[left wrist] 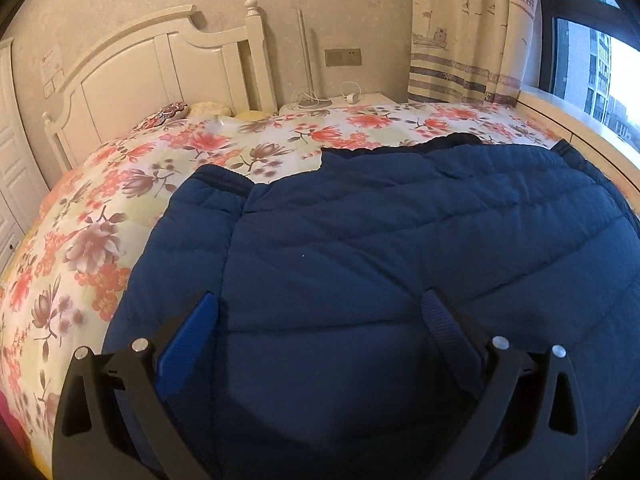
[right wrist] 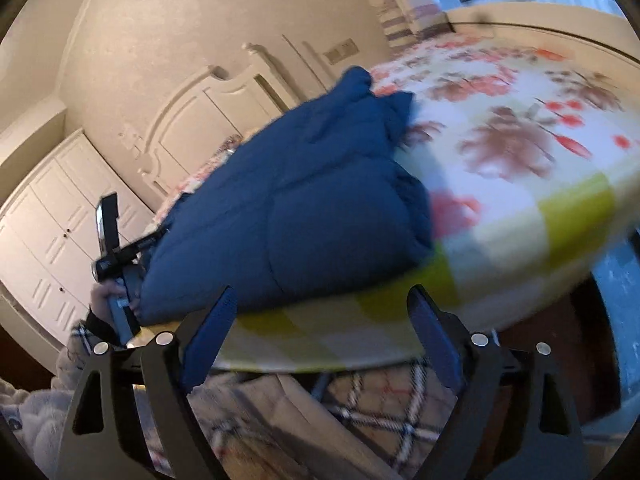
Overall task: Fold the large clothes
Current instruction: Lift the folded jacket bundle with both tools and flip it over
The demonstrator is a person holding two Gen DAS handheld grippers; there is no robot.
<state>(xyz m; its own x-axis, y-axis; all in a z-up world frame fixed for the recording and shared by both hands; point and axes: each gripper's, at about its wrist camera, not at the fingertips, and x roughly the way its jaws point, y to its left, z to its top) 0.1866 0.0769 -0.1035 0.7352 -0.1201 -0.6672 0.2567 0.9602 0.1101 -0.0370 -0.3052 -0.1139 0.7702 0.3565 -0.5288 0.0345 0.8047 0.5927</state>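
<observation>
You have one navy puffer jacket (left wrist: 380, 240) lying partly folded on the bed (left wrist: 120, 208), near its front edge and toward the window-side corner, with one sleeve (left wrist: 192, 232) turned in along its left side. Your left gripper (left wrist: 320, 320) hovers over the jacket with its two fingers spread wide and nothing pinched between them. Your right gripper (right wrist: 320, 312) sits off the bed's front edge, its jaws apart and empty, and its blurred view shows your left hand (right wrist: 106, 300) on the other tool beside the jacket.
</observation>
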